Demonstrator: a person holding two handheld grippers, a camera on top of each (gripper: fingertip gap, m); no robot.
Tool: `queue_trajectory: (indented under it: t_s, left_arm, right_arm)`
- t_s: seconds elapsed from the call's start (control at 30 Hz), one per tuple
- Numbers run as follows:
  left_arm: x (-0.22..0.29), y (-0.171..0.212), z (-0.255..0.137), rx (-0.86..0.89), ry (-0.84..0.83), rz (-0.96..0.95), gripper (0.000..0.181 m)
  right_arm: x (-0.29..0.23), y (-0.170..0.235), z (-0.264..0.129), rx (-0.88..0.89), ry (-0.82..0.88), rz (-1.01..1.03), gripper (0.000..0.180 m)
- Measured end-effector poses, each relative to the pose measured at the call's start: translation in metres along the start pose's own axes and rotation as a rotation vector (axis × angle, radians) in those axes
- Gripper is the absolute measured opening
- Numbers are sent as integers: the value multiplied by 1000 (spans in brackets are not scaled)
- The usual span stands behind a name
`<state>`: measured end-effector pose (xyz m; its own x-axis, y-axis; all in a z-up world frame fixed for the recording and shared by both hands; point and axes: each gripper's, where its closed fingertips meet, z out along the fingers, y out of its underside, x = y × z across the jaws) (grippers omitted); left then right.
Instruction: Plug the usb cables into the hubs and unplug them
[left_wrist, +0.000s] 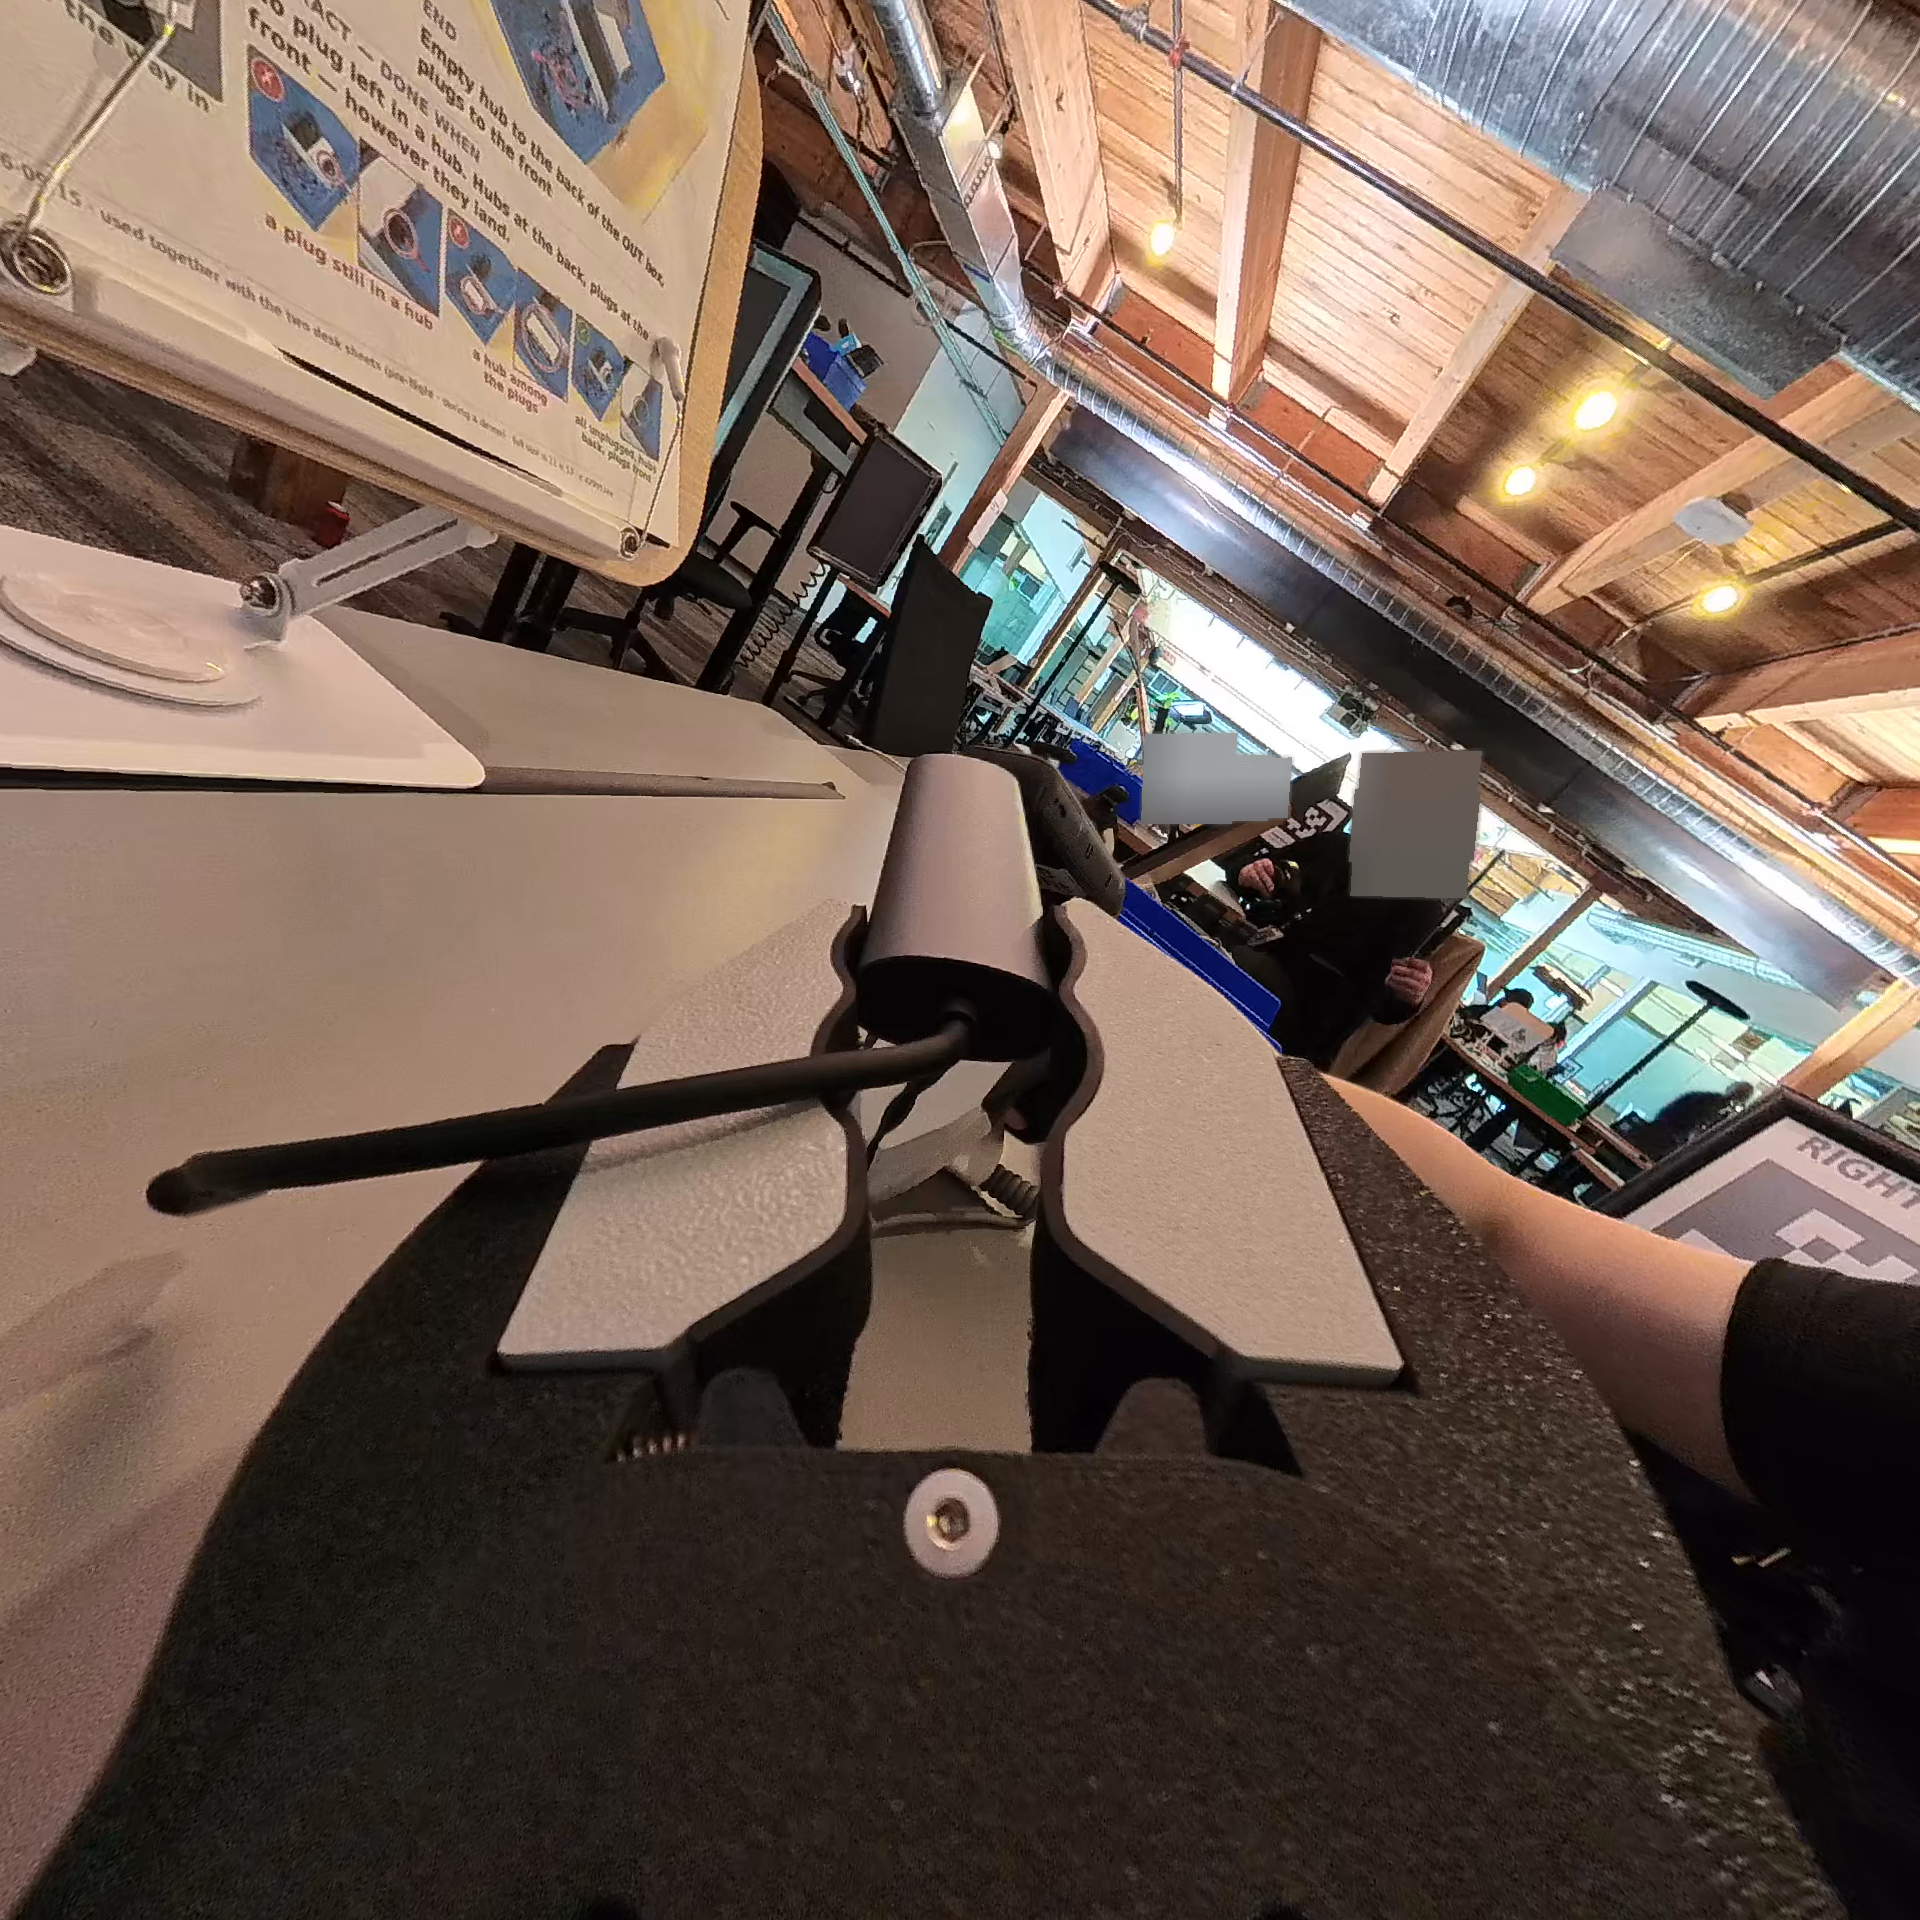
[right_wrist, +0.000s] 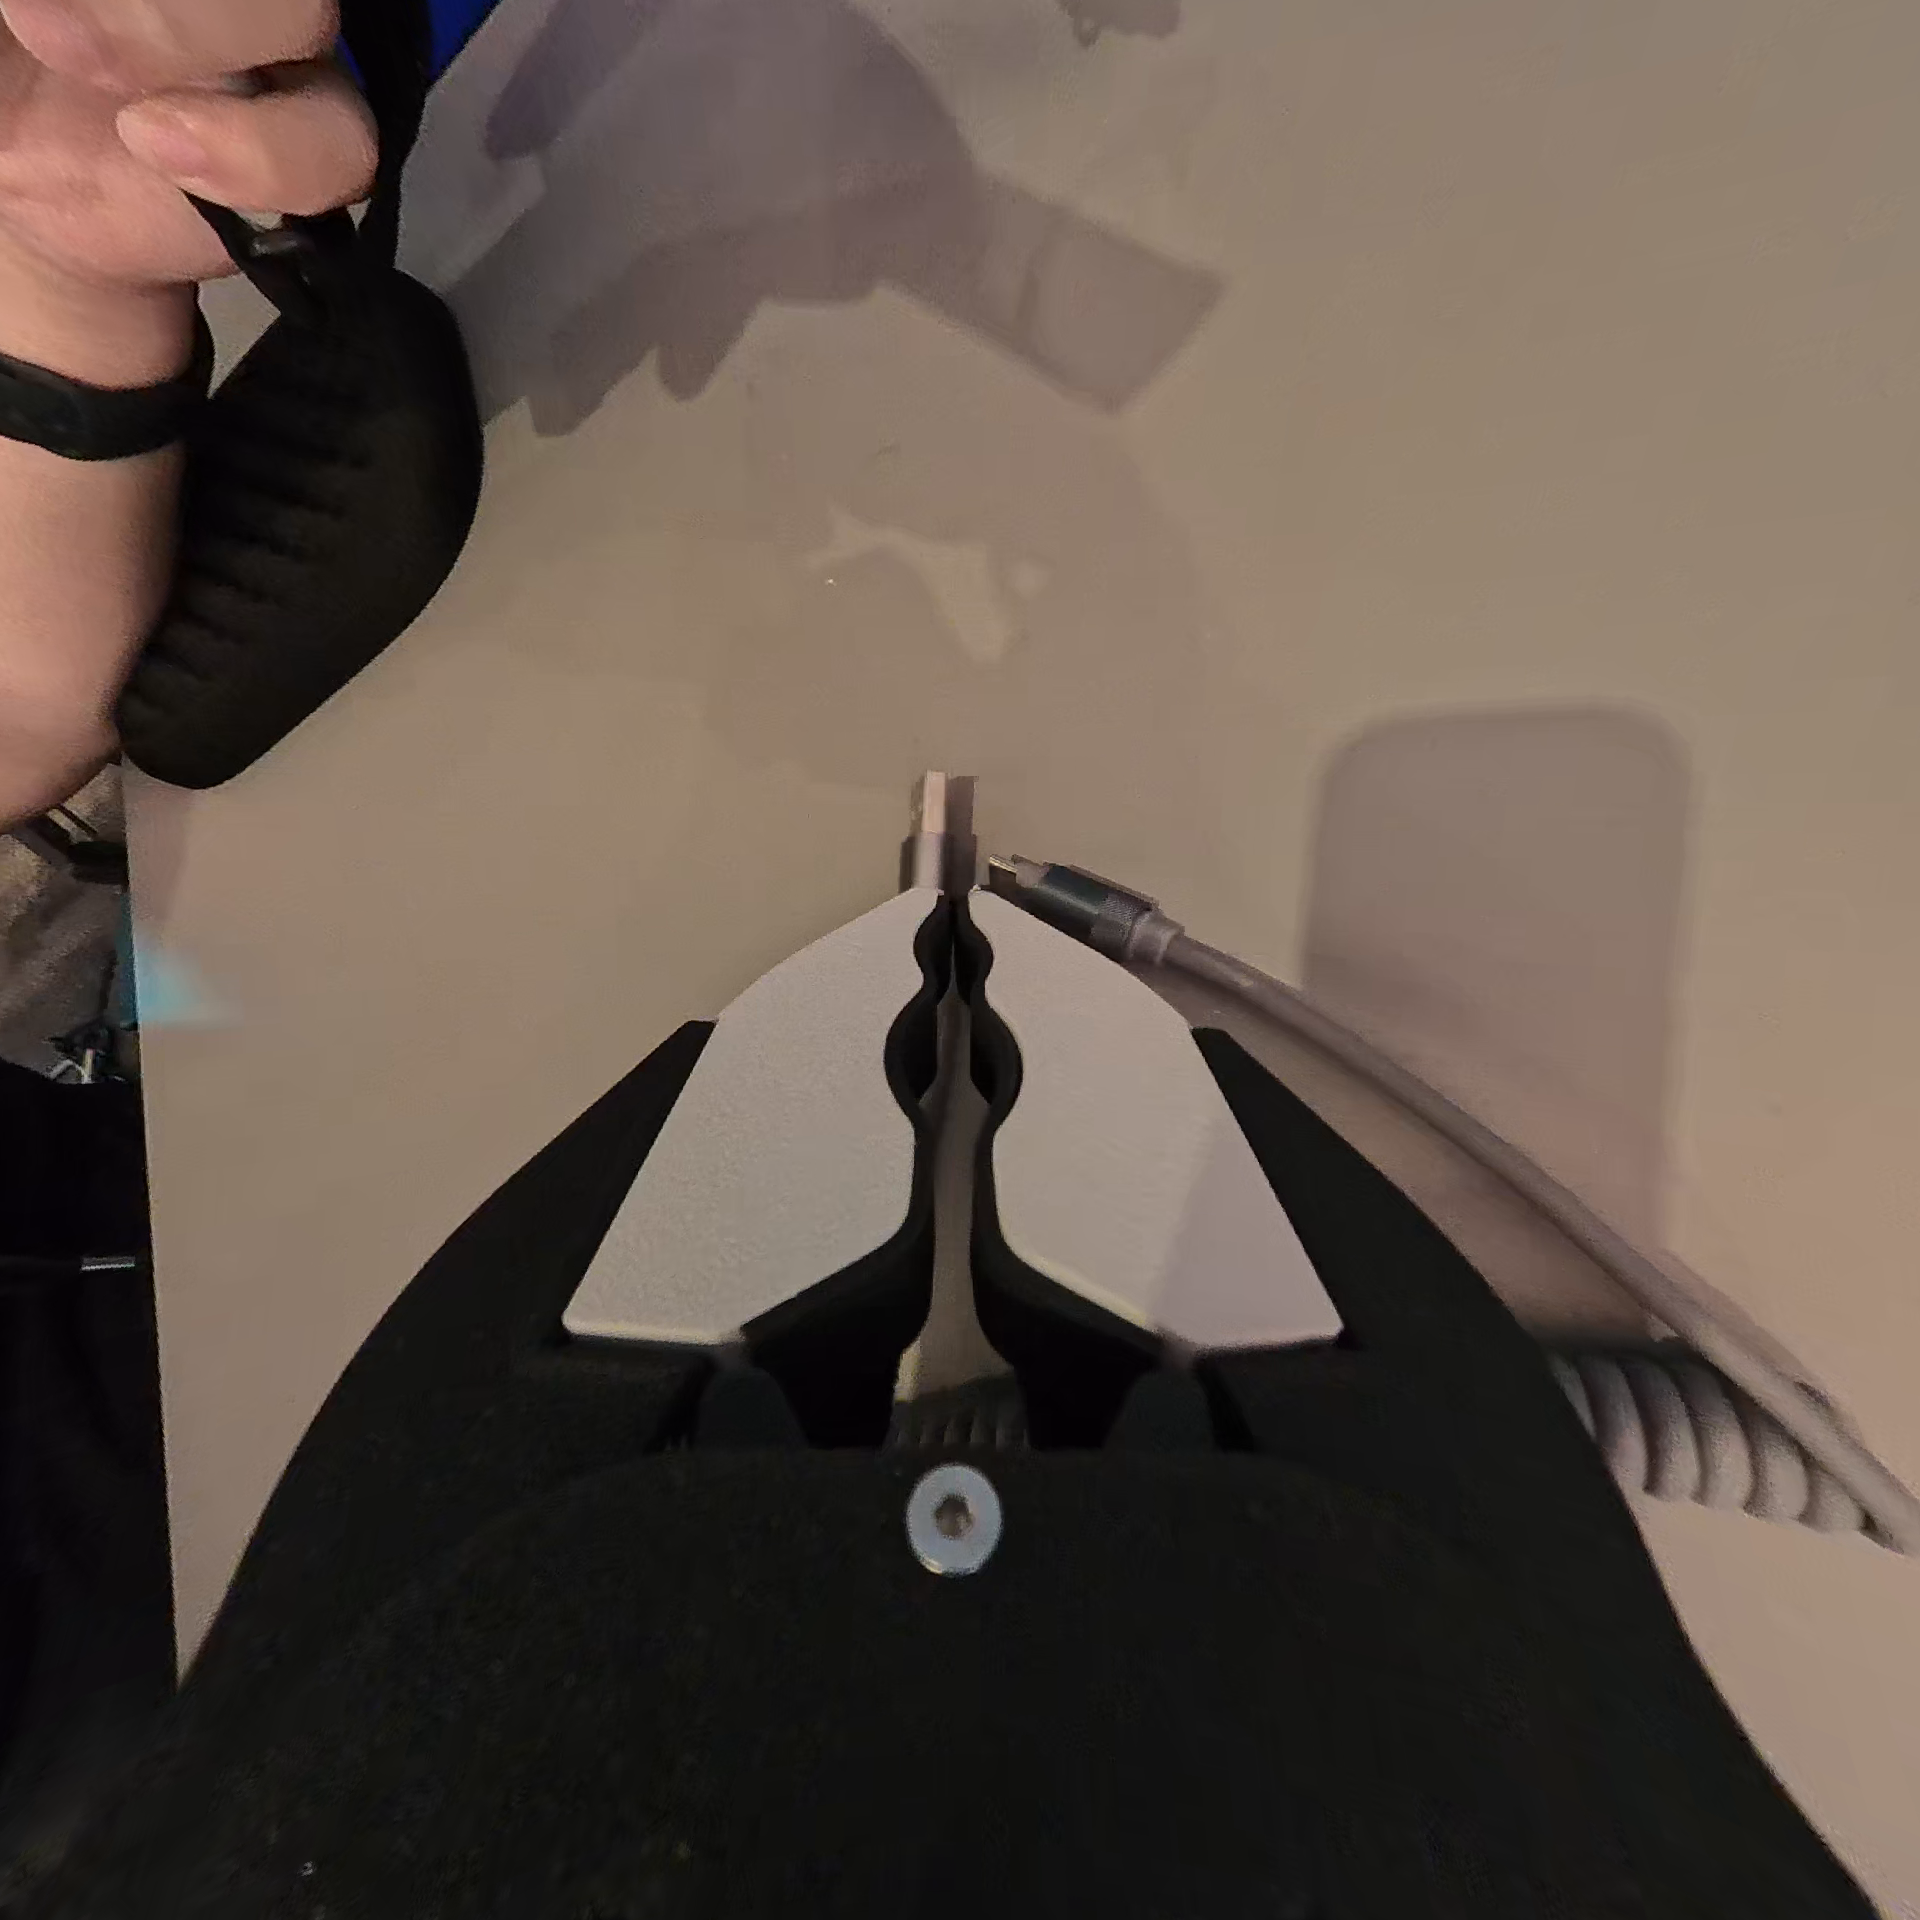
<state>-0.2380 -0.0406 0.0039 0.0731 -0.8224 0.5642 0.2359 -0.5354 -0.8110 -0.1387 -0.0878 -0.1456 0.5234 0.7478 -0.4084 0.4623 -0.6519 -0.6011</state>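
**Hub in one grip, plug in the other**

Both pairs of jaws are pinching! The left gripper (left_wrist: 961, 971) is clamped across a grey hub (left_wrist: 961, 883), held up off the white desk (left_wrist: 260, 1039), its short black lead (left_wrist: 520, 1127) sticking out stiffly toward eight o'clock. Over on the right, the right gripper (right_wrist: 948, 904) has its tips pressed tight on a metal plug (right_wrist: 940, 826), which pokes out at twelve o'clock above the desk. The grey cable (right_wrist: 1403, 1060) sweeps away to four o'clock, ending in a coiled stretch, and a second small plug (right_wrist: 1049, 883) lies just beside the tips at two o'clock.

Handling, as I judge it: the hub looks light, rigid and smooth-sided, so it could twist in the grip; squeezing the flat sides mid-body seems right. The plug is hard and small; best held by its collar, not the springy cable, which will tug sideways.

At eleven o'clock in the left view hangs a printed instruction sheet (left_wrist: 436, 208) with pictures and text. At four o'clock is a marker card (left_wrist: 1797, 1205) with lettering. No brand shows on the hub or cable.
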Motion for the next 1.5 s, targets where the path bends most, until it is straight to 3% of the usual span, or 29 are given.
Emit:
queue_trajectory:
  t_s: [0.3, 0.57, 0.73, 0.9, 1.1, 1.2, 1.3, 1.5]
  left_arm:
    - [1, 1, 1, -4, 4, 1, 32]
    - [2, 2, 2, -7, 8, 1, 32]
    - [2, 2, 1, -6, 6, -1, 32]
    - [2, 1, 1, -6, 6, 2, 32]
    - [2, 2, 1, -11, 7, 3, 32]
    - [2, 3, 2, -14, 8, 3, 32]
    - [2, 3, 1, -13, 9, 1, 32]
    - [1, -3, -3, 8, 5, -3, 32]
  right_arm:
    - [-28, 13, 17, -52, 6, -89, 1]
    - [-36, 1, 1, 82, -49, -68, 20]
    - [-21, 3, 5, 68, 129, -184, 26]
    - [-13, -11, -17, 161, 247, -209, 24]
    - [5, 8, 2, 56, 305, -155, 28]
    - [8, 4, 6, 66, 370, -205, 9]
    - [7, 2, 7, 42, 423, -300, 9]
    - [7, -30, -42, -10, 782, -782, 8]
